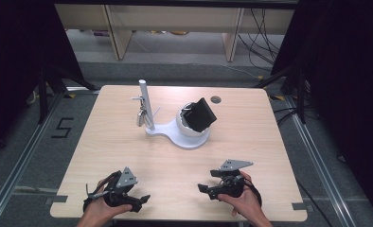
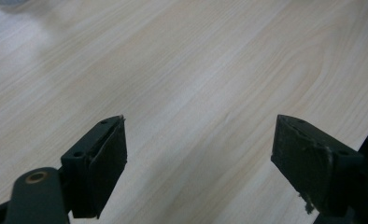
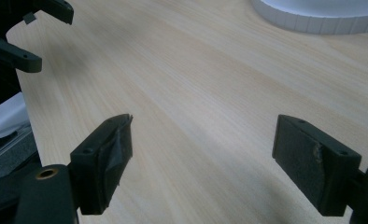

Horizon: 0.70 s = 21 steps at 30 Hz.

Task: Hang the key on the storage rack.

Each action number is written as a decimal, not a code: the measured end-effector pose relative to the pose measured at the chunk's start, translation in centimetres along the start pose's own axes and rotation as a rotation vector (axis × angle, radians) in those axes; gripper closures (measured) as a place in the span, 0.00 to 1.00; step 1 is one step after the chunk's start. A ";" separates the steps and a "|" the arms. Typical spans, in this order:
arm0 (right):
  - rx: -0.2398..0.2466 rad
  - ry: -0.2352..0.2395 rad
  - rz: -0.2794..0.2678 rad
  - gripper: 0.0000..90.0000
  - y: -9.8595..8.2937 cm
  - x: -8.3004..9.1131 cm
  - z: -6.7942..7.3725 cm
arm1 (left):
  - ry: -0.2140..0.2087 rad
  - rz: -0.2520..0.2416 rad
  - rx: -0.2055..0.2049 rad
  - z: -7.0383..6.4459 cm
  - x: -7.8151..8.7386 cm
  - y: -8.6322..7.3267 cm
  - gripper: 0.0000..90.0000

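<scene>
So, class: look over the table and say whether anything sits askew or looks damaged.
The black box-like object sits tilted in the white round holder, one corner jutting above its rim. The right claw has a scuffed, chipped pad.

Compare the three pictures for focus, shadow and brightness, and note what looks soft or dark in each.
High view: table evenly lit, surroundings nearly black, white stand slightly soft. Left gripper view: wood grain soft, a pale blurred shape at the top-left corner, left tool open with dark pads. Right gripper view: stand's base blurred at top, right tool open, faint shadow beneath.
</scene>
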State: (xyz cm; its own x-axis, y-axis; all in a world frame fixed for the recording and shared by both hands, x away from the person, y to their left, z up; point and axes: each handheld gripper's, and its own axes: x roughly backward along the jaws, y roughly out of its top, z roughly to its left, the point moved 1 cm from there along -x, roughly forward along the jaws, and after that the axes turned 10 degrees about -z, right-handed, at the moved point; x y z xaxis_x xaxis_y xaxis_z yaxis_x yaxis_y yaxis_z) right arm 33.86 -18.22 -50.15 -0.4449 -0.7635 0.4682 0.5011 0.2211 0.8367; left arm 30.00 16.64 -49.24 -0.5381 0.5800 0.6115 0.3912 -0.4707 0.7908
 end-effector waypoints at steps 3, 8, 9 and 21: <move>0.001 -0.016 0.008 0.23 0.0 0.1 0.1 | 0.010 -0.029 -0.005 -0.1 0.4 -0.5 0.20; 0.017 -0.024 0.004 0.23 0.0 0.1 0.1 | 0.018 -0.047 0.009 -0.9 0.8 -1.4 0.20; 0.016 -0.023 0.007 0.23 0.0 0.1 0.2 | 0.010 -0.052 -0.003 -0.8 0.9 -1.4 0.19; 0.013 -0.002 0.007 0.22 0.0 -0.2 0.3 | 0.018 -0.043 0.011 -0.6 0.7 -2.2 0.19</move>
State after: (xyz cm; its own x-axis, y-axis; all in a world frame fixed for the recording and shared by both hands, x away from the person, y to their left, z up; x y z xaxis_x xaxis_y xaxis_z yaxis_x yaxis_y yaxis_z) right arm 33.71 -17.92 -50.17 -0.4429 -0.7608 0.4744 0.4944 0.2342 0.8371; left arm 28.34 17.67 -50.61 -0.5679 0.5876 0.5764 0.3752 -0.4385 0.8167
